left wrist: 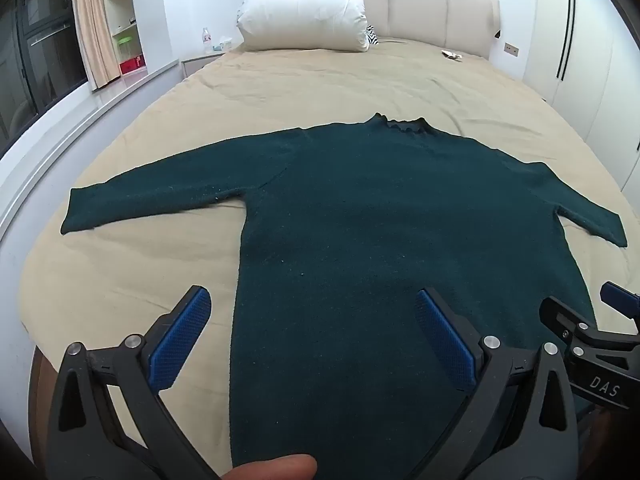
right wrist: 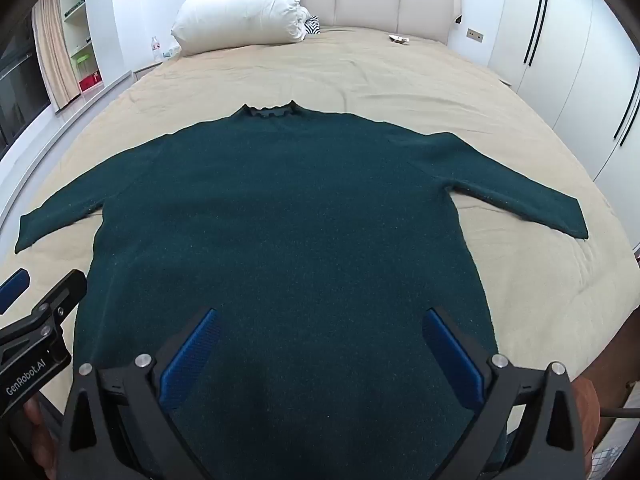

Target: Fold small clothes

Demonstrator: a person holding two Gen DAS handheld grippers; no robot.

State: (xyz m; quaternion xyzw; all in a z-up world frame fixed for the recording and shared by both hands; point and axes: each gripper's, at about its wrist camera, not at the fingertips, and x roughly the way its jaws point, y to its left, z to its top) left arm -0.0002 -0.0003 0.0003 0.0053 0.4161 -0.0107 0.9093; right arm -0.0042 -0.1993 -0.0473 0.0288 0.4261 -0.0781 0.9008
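A dark green sweater (left wrist: pixel 360 216) lies flat on the bed, collar toward the headboard, both sleeves spread out; it also fills the right wrist view (right wrist: pixel 288 208). My left gripper (left wrist: pixel 314 300) is open and empty above the sweater's lower left part, its left finger over the sheet. My right gripper (right wrist: pixel 320 320) is open and empty above the sweater's lower right part. The right gripper shows at the right edge of the left wrist view (left wrist: pixel 592 332); the left gripper shows at the left edge of the right wrist view (right wrist: pixel 40 312).
The bed has a beige sheet (left wrist: pixel 320 80) and a padded headboard (left wrist: pixel 432 8). A white pillow (left wrist: pixel 304 8) lies at its head, a small item (left wrist: pixel 452 55) at the far right. A nightstand with a bottle (left wrist: pixel 206 38) stands left, white wardrobes (right wrist: pixel 568 60) right.
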